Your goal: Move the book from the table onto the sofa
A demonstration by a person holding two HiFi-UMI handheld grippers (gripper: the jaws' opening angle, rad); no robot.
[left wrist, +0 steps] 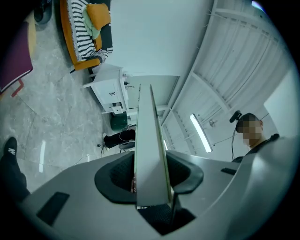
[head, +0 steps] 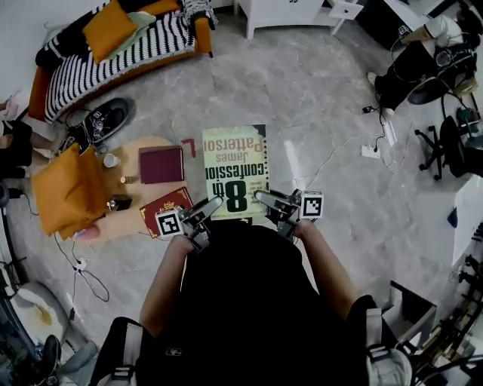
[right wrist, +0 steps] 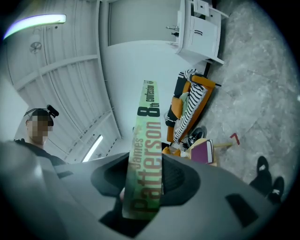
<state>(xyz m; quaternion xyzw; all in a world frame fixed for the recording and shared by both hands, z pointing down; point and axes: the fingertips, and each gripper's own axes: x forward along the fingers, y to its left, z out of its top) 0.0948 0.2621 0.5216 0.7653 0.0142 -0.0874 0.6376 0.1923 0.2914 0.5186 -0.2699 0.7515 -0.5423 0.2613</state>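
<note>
The book (head: 235, 172), a pale green paperback with large dark title print, hangs flat in the air above the grey floor, gripped at its near edge from both sides. My left gripper (head: 207, 205) is shut on its left near corner and my right gripper (head: 264, 198) on its right. In the left gripper view the page edge (left wrist: 150, 154) runs between the jaws of the left gripper (left wrist: 149, 176). The right gripper (right wrist: 145, 180) clamps the printed spine (right wrist: 146, 159). The orange sofa (head: 113, 45) with a striped blanket stands far off at the upper left.
The low round wooden table (head: 128, 222) at the left carries a maroon book (head: 161, 164), a red book (head: 162, 209), a cup (head: 110, 160) and an orange cloth (head: 68, 192). A white cabinet (head: 290, 15) stands at the back. Office chairs (head: 453, 143) and a seated person (head: 411, 64) are at the right.
</note>
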